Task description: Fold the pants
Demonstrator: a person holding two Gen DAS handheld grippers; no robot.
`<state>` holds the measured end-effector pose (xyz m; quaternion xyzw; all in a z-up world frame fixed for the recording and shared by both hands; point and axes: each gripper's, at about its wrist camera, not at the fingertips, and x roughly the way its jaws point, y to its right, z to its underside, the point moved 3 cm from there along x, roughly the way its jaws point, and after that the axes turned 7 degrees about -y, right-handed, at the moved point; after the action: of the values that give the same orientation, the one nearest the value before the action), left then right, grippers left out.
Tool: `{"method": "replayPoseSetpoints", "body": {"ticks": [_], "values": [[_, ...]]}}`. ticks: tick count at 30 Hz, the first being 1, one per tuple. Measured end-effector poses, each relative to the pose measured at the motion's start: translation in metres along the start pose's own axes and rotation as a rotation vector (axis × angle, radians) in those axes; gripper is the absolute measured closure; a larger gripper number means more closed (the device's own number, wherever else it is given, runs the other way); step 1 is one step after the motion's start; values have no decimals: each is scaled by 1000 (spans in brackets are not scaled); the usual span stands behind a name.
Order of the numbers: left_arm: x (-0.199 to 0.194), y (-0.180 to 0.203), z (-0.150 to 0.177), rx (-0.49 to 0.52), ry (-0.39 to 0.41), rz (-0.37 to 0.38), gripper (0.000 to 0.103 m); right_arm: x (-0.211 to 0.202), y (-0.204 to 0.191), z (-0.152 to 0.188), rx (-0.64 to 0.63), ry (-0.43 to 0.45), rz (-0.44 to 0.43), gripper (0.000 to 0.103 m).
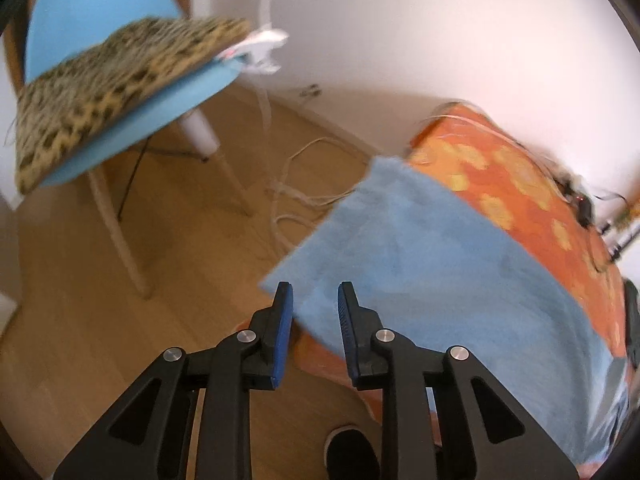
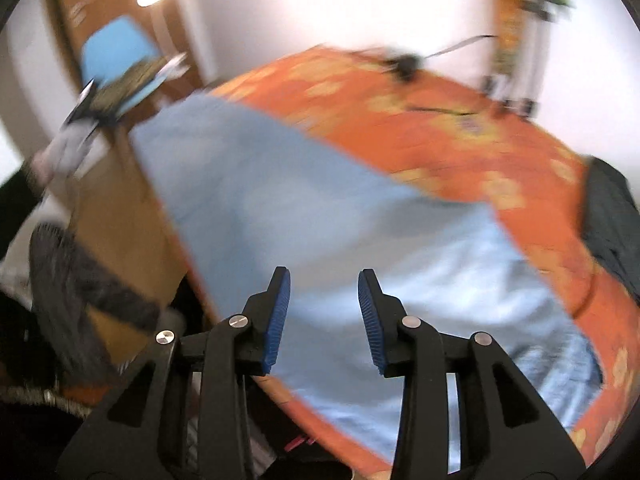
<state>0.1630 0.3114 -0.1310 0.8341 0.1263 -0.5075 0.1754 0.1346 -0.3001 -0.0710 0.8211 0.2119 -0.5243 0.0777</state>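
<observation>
Light-blue pants (image 2: 320, 216) lie spread flat on the orange-covered desk (image 1: 520, 184), one corner overhanging its edge, and look soft, light and limp, best pinched at a hem corner or edge; left gripper (image 1: 315, 296) and right gripper (image 2: 324, 284) hover above, jaws parted, empty.

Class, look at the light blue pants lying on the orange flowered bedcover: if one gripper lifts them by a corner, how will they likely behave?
The light blue pants lie flat and follow the orange flowered bedcover, so they probably hang limp and floppy. Thin-looking cloth suggests little weight. One corner overhangs the edge, so a push may slide or bunch them.
</observation>
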Motion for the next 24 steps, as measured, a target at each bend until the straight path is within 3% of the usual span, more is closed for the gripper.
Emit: {"method": "replayPoseSetpoints", "body": {"ticks": [3, 9, 13, 24], "values": [[-13, 42, 0, 86, 12, 50, 82, -2, 48, -10, 58, 24, 99, 66], [-17, 139, 17, 261, -11, 158, 81, 26, 121, -30, 118, -40, 153, 66], [-19, 207, 37, 376, -35, 238, 81, 46, 156, -38, 151, -74, 109, 66], [-7, 375, 122, 669, -171, 436, 81, 94, 183, -36, 107, -166, -49, 65]]}}
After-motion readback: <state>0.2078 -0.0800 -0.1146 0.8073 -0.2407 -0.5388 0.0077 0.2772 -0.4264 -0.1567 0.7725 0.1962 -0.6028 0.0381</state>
